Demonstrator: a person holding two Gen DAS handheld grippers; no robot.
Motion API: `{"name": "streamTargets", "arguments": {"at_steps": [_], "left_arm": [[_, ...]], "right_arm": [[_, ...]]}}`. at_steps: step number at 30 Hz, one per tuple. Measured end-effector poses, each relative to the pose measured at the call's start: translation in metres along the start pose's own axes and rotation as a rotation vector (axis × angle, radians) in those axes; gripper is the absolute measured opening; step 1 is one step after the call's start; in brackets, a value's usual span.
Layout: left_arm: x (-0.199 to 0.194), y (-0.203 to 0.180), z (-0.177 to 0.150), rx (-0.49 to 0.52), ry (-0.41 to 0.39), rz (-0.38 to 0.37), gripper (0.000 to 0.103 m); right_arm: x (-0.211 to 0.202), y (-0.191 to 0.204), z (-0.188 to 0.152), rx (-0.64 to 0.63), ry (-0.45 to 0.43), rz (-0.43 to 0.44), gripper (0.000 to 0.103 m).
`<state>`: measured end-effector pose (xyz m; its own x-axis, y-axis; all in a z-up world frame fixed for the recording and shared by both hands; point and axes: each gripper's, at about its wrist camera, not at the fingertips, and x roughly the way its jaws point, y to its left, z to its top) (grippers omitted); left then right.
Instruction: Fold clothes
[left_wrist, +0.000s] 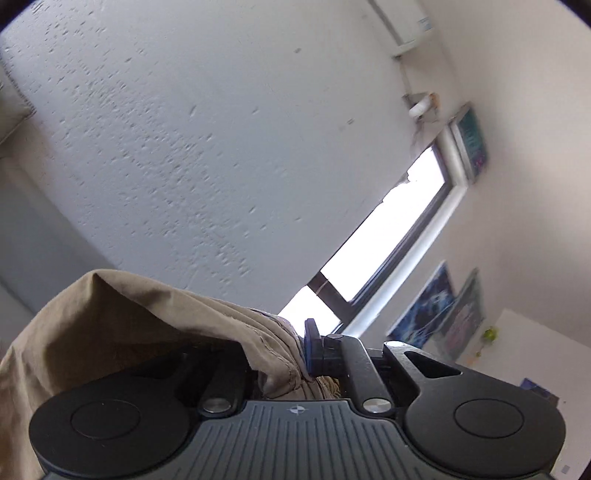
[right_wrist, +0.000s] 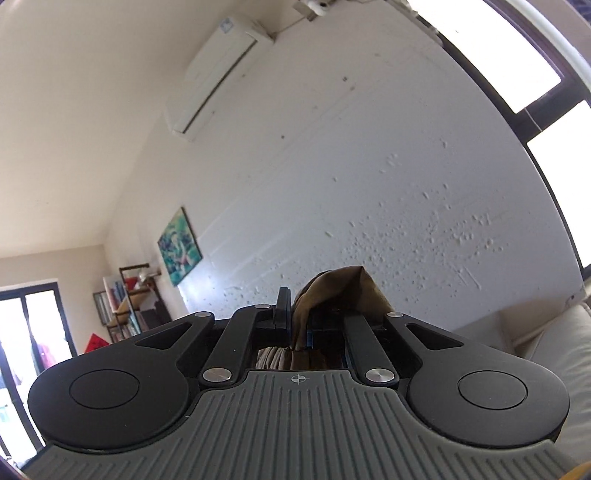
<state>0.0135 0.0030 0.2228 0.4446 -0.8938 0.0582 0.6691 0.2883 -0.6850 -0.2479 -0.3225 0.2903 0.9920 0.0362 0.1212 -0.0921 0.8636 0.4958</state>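
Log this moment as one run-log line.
left gripper: shut on cloth | right gripper: shut on cloth | both aimed at ceiling

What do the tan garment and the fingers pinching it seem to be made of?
The tan garment looks like thin woven cotton or a similar matte fabric: soft creases and a stitched hem show in the left view. The fingers look like hard black matte plastic, and the pad on the left gripper looks like blue rubber, though that is uncertain.

text: none legible | air conditioner (right_wrist: 218, 74) sticker: perhaps print (too blurred)
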Motion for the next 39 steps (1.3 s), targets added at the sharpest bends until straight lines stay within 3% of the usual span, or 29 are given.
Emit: {"name": "streamTargets", "arguments": {"at_steps": [3, 5, 7, 10, 14, 15, 17, 20, 23, 25, 30, 33, 39], "left_arm": [[0.076, 0.054, 0.006, -0.061, 0.146, 0.138, 0.008], [0.117, 0.090, 0.009, -0.114, 0.204, 0.216, 0.007], [0.148, 0.103, 0.022, -0.132, 0.218, 0.267, 0.007], [0.156, 0.063, 0.059, 0.021, 0.085, 0.167, 0.007], [0.121, 0.000, 0.085, 0.183, -0.065, 0.020, 0.008], [0.114, -0.002, 0.078, 0.190, -0.061, 0.014, 0.008], [0.103, 0.011, 0.051, 0.193, -0.016, 0.037, 0.008], [0.093, 0.048, -0.011, 0.192, 0.103, 0.107, 0.008], [0.098, 0.110, -0.089, 0.173, 0.257, 0.194, 0.008], [0.100, 0.160, -0.141, 0.110, 0.364, 0.277, 0.008], [0.096, 0.245, -0.241, -0.048, 0.586, 0.459, 0.007], [0.088, 0.257, -0.250, -0.058, 0.590, 0.507, 0.007], [0.092, 0.258, -0.252, -0.078, 0.633, 0.566, 0.008]], "right_arm": [[0.075, -0.048, -0.011, 0.059, 0.135, -0.143, 0.007], [0.135, -0.086, -0.023, 0.101, 0.219, -0.259, 0.007], [0.189, -0.115, -0.031, 0.113, 0.278, -0.358, 0.007], [0.220, -0.100, -0.011, -0.048, 0.195, -0.355, 0.007], [0.198, -0.046, 0.032, -0.274, 0.026, -0.251, 0.007], [0.190, -0.034, 0.041, -0.313, -0.003, -0.231, 0.007], [0.172, -0.036, 0.034, -0.270, 0.032, -0.216, 0.008], [0.149, -0.066, -0.014, -0.178, 0.126, -0.247, 0.008], [0.122, -0.109, -0.094, -0.160, 0.208, -0.338, 0.008], [0.113, -0.140, -0.157, -0.141, 0.284, -0.412, 0.008], [0.101, -0.230, -0.299, 0.078, 0.593, -0.607, 0.008], [0.091, -0.257, -0.335, 0.132, 0.712, -0.659, 0.008], [0.090, -0.267, -0.337, 0.184, 0.732, -0.703, 0.008]]}}
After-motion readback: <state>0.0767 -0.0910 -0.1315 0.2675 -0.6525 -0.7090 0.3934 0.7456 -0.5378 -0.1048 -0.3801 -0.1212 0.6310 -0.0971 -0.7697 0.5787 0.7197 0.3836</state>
